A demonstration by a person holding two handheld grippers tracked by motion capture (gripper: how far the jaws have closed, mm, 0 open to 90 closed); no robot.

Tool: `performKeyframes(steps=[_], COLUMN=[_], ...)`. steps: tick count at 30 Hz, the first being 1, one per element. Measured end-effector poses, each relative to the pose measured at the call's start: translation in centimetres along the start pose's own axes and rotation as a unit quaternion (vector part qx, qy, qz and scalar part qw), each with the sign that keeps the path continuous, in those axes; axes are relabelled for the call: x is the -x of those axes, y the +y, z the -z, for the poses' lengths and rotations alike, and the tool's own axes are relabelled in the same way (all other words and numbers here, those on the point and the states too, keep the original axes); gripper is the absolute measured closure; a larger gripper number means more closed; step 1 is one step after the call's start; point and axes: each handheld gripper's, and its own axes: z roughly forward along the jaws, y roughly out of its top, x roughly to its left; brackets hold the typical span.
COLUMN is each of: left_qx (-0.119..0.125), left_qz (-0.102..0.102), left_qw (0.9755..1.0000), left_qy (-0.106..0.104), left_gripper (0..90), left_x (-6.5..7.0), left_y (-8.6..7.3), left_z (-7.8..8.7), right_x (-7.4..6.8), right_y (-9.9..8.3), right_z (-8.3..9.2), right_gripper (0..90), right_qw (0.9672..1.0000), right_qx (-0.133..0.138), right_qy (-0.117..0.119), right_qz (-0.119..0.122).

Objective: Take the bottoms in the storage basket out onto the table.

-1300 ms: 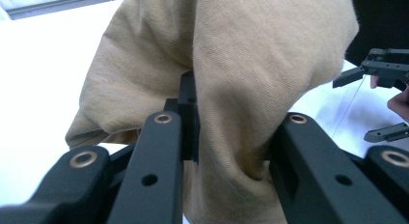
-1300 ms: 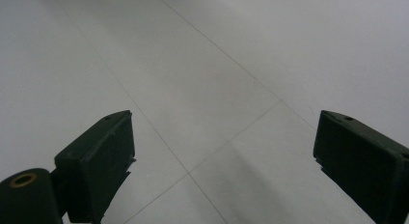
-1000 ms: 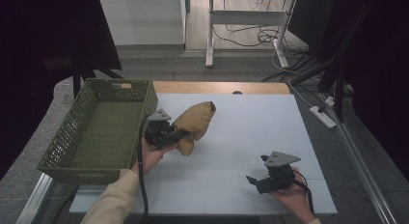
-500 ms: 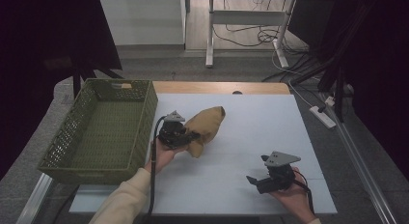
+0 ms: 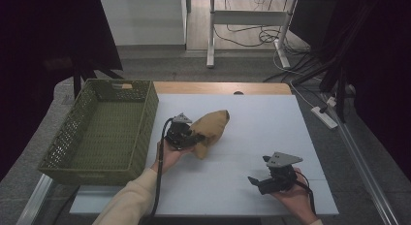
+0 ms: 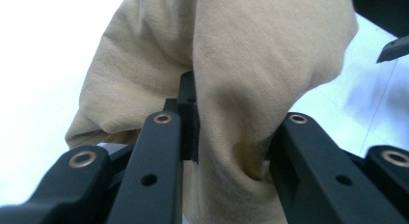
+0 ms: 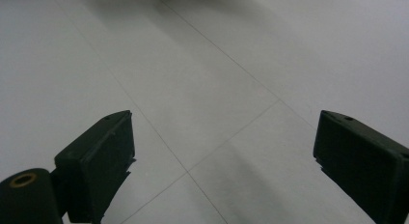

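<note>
At the far left of the white table (image 5: 252, 118) stands an olive-green woven plastic basket (image 5: 102, 128), open-topped and with nothing in it, so it seems the likely place for the cloth to end up. Just right of it, the left gripper (image 5: 196, 137) is clenched on a bunched tan cotton cloth (image 5: 211, 130). The left gripper view shows the black jaws pinching a thick fold of that cloth (image 6: 251, 89) between them, the rest of the fabric ballooning above and around. Gripping a gathered fold rather than an edge probably lets the whole soft bundle travel as one lump. The cloth sits left of the table's middle, near the basket's wall but apart from it; whether its lower end touches the surface I cannot tell.

Farther right, near the front edge, the right gripper (image 5: 257, 182) rests low in the person's hand, its jaws spread wide over bare tabletop (image 7: 202, 89), gripping nothing; it appears to be waiting out of the way.
</note>
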Motion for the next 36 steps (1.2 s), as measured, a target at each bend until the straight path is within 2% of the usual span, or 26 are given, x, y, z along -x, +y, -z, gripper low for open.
performKeyframes(steps=[9, 16, 28, 31, 33, 36], left_qx=[-0.018, -0.052, -0.052, -0.052, -0.049, -0.049], left_qz=[-0.004, -0.01, -0.01, -0.01, -0.009, -0.01], left_qw=[0.9998, 0.9984, 0.9985, 0.9985, 0.9987, 0.9987], left_qy=[0.004, 0.019, 0.016, 0.015, 0.01, 0.01], left_gripper=[71.1, 69.6, 67.3, 64.2, 58.8, 57.8], left_x=[-0.1, -0.3, -0.3, -0.3, -0.3, -0.3], left_y=[-0.4, -1.1, -1.3, -1.3, -1.2, -1.2], left_z=[-1.1, -2.7, -2.9, -2.9, -2.9, -2.9], right_x=[0.0, 0.0, 0.0, 0.0, 0.0, 0.0], right_y=[0.0, 0.0, 0.0, 0.0, 0.0, 0.0], right_z=[0.0, 0.0, -0.1, 0.0, 0.0, -0.1], right_gripper=[7.5, 7.5, 7.5, 7.5, 7.5, 7.5], right_qw=[1.0, 1.0, 1.0, 1.0, 1.0, 1.0], right_qx=[-0.001, -0.002, -0.003, -0.002, -0.003, -0.003], right_qy=[0.0, -0.001, -0.002, -0.001, -0.001, -0.001], right_qz=[0.0, 0.001, 0.001, 0.001, 0.001, 0.001])
